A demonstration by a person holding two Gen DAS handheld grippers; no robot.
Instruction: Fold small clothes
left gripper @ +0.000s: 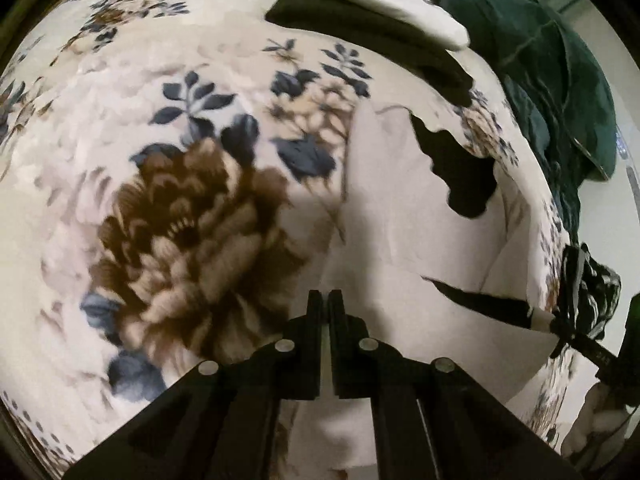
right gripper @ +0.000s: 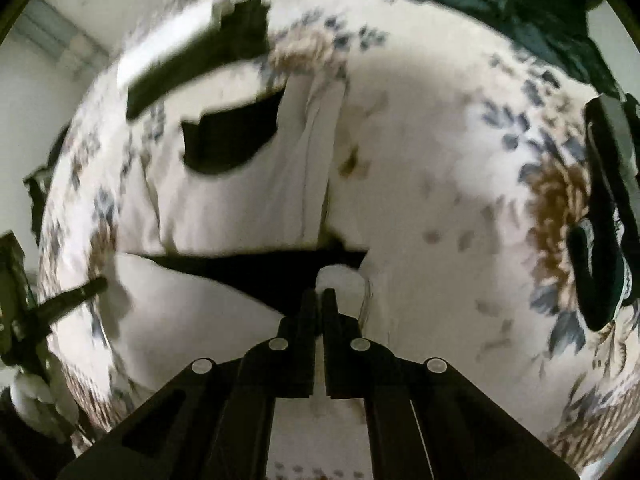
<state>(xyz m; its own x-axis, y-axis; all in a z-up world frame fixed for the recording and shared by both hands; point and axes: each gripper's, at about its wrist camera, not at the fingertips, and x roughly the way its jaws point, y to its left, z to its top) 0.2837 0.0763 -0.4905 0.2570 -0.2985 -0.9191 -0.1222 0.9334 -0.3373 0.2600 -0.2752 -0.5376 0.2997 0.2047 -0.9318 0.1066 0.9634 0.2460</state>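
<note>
A small cream garment with black trim (left gripper: 400, 208) lies on a floral blanket (left gripper: 180, 200). My left gripper (left gripper: 325, 294) is shut, with the garment's cream cloth running under and between its fingers. My right gripper (right gripper: 319, 292) is shut on the garment (right gripper: 248, 200) at its black edge (right gripper: 260, 268), with a cream fold showing just past the fingertips. The right gripper also shows at the right edge of the left wrist view (left gripper: 536, 314), at the garment's black edge. The left gripper shows at the left edge of the right wrist view (right gripper: 100, 284).
A folded black and white stack (left gripper: 380, 12) lies at the far side of the blanket, also in the right wrist view (right gripper: 200, 60). A dark green cloth pile (left gripper: 532, 60) lies beyond it. A dark patterned item (right gripper: 604, 216) lies at the right.
</note>
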